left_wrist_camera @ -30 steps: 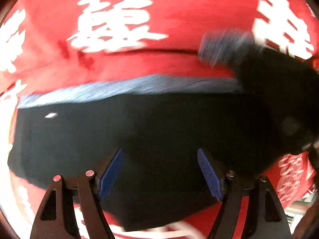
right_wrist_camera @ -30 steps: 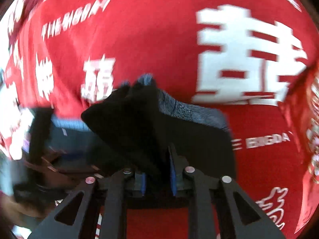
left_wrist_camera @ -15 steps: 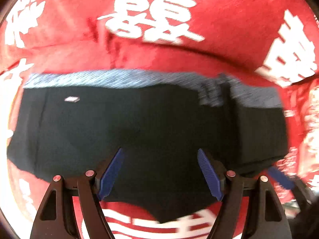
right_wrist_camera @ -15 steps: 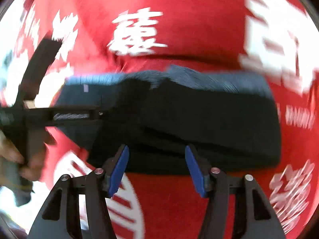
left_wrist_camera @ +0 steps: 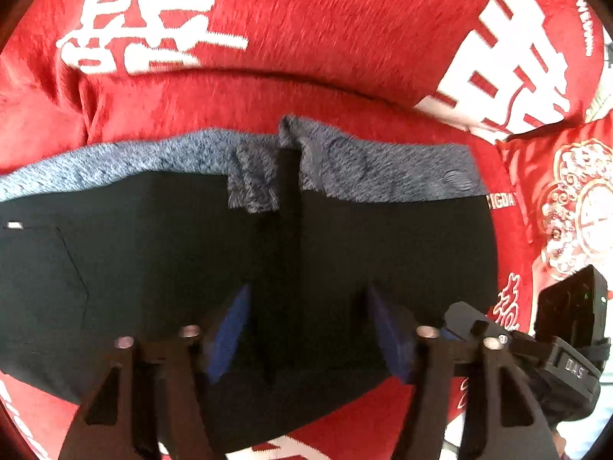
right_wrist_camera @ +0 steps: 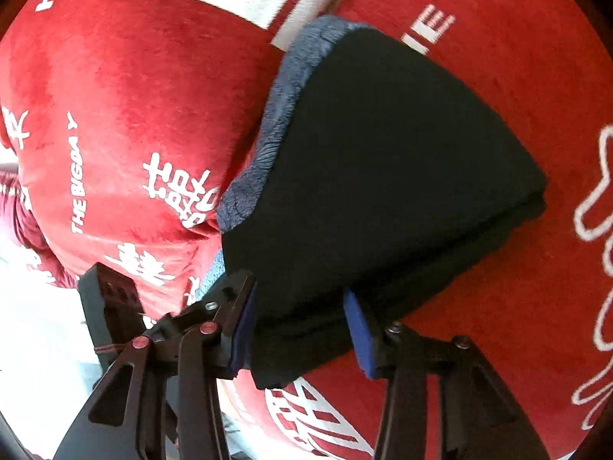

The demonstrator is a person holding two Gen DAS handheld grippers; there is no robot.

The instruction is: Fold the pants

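Pants (left_wrist_camera: 161, 268) lie part-folded on the red cover (left_wrist_camera: 306, 57). Both grippers, left (left_wrist_camera: 308, 329) and right (right_wrist_camera: 299, 326), are spread (gripping nothing). Next, pinch the 6 o'clock edge and fold toward 12.

The black pants (left_wrist_camera: 161, 268) run past the left edge of the left wrist view, so their full width cannot be seen. Their lower edge is hidden behind the left gripper (left_wrist_camera: 308, 329). The red blanket (left_wrist_camera: 306, 57) carries white characters cut off at the top and right edges. In the right wrist view, the left gripper (right_wrist_camera: 111, 306) is only partly visible behind the right gripper (right_wrist_camera: 302, 329). The white area at lower left there is overexposed and unreadable.
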